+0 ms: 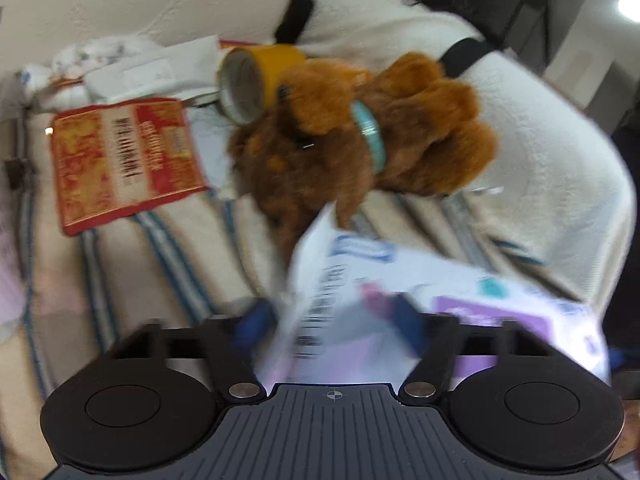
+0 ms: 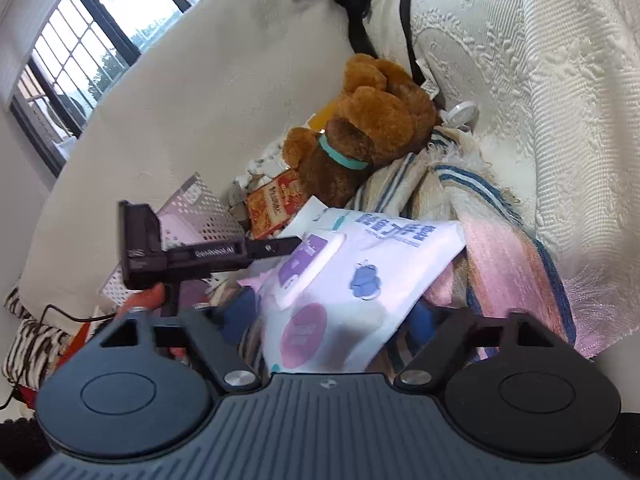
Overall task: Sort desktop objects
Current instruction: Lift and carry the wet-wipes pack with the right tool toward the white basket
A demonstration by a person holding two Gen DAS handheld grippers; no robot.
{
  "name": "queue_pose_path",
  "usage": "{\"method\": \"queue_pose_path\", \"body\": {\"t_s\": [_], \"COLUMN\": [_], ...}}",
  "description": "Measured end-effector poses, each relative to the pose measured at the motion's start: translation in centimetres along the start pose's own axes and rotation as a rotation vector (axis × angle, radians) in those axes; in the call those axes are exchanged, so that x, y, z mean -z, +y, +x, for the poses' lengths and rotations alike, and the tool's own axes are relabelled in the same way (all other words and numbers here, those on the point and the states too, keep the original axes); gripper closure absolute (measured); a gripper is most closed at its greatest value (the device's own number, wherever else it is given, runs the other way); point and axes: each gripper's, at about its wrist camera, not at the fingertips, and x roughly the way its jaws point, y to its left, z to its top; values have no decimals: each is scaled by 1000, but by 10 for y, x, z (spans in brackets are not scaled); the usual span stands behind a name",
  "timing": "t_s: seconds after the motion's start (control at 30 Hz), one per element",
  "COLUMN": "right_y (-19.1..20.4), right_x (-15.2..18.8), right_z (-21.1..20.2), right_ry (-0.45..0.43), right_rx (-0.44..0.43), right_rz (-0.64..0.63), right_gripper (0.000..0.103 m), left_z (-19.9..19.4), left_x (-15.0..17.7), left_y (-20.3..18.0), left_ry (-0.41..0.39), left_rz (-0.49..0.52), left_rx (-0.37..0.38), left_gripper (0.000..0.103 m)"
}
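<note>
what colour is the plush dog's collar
Teal collar, clearest in the right wrist view.

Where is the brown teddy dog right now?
The brown teddy dog lies in the middle of both views, on the striped blanket, just behind the white wipes pack, with the tape roll touching its head.

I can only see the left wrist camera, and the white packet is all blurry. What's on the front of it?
Observer: In the right wrist view, the wipes pack has a white flip lid over a purple label.
Operator: Is the other grabber holding it too?
Observer: Yes. The right gripper has the pack between its blue pads, and they sit against its sides.
Operator: Where's all the light coming from?
Observer: A barred window sits high on the far left, beyond the cream cover. Your view doesn't reach it.
</note>
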Motion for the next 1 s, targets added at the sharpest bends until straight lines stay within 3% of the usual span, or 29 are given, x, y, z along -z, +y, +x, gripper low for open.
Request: {"method": "queue_pose_path", "body": {"t_s": [0.03,0.07,0.1,0.13,0.17,0.3,0.37,0.43,0.53,0.67,0.7,0.83,0.9,0.97,1.0], "right_y": [0,-2,-3,-4,-4,8,13,21,33,26,23,18,15,13,11], "right_x": [0,1,1,1,2,5,5,3,3,1,1,2,1,-1,-2], "right_z": [1,0,-2,-4,-6,-11,-15,-18,-19,-11,-8,-3,-1,2,4], "right_ry": [2,2,5,3,-1,-23,-42,-46,-58,-54,-50,-44,-43,-38,-34], "right_rx": [2,7,1,-9,-15,-1,-5,-21,-16,-21,-23,-22,-28,-36,-40], "right_rz": [4,7,8,13,12,-27,-41,-68,-125,-107,-98,-100,-100,-95,-94], "right_gripper": [46,65,69,70,72,72,73,73,73,73,73,73,73,73,73], "left_z": [-1,-3,-5,-6,-8,-15,-22,-36,-52,-59,-60,-61,-60,-56,-54], "left_x": [0,1,2,2,2,7,8,9,6,2,2,10,18,22,22], "left_y": [-7,-14,-19,-23,-26,-45,-53,-61,-83,-87,-83,-46,-26,-9,-3], "left_ry": [-6,-9,-8,-7,-4,0,-18,-62,-109,-124,-118,-53,-7,15,22], "left_rz": [39,87,117,141,162,271,289,295,376,386,373,284,221,169,158], "left_rx": [-37,-68,-84,-104,-117,-186,-206,-149,-176,-210,-225,-281,-275,-259,-264], "left_gripper": [52,56,63,67,87,103,103,103,103,103,83,68,44,32,31]}}
